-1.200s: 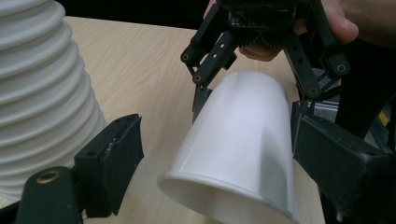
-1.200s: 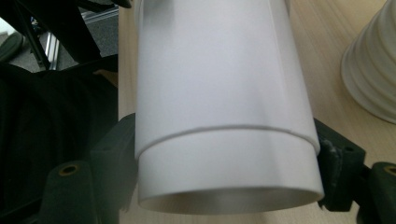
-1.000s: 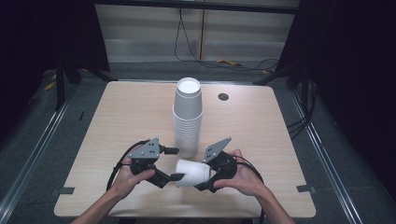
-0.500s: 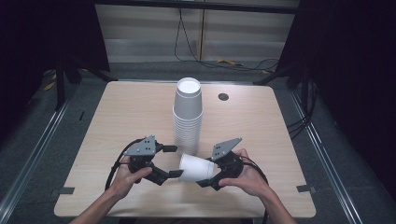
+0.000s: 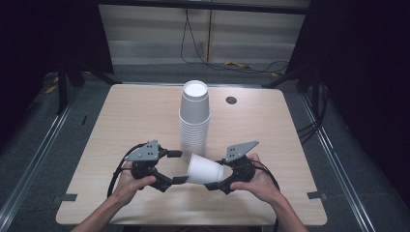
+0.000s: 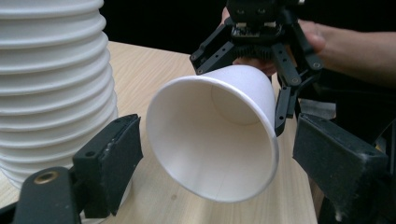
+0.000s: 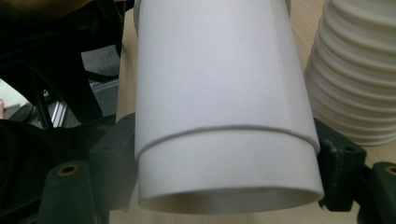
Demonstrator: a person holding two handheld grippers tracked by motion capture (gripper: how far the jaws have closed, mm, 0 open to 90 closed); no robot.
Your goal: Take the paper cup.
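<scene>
White paper cup (image 5: pixel 205 169) sideways between right hand-held gripper (image 5: pixel 216 182) jaws, hand (image 5: pixel 254 181) low

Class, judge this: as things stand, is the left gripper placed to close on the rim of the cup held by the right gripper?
Probably yes: the cup's open mouth faces the left gripper, whose jaws flank it with nothing between.

A: Where is passage blocked? The tall cup stack (image 5: pixel 194 118) stands at the table's (image 5: pixel 121 125) centre, just behind the sideways paper cup (image 5: pixel 205 169); that cup fills the gap between left gripper (image 5: pixel 175 166) and right gripper (image 5: pixel 217 180).

B: And free room? Bare tabletop lies left and right of the stack; the far right holds a small round hole (image 5: pixel 231 100); the near edge is taken by both forearms.
</scene>
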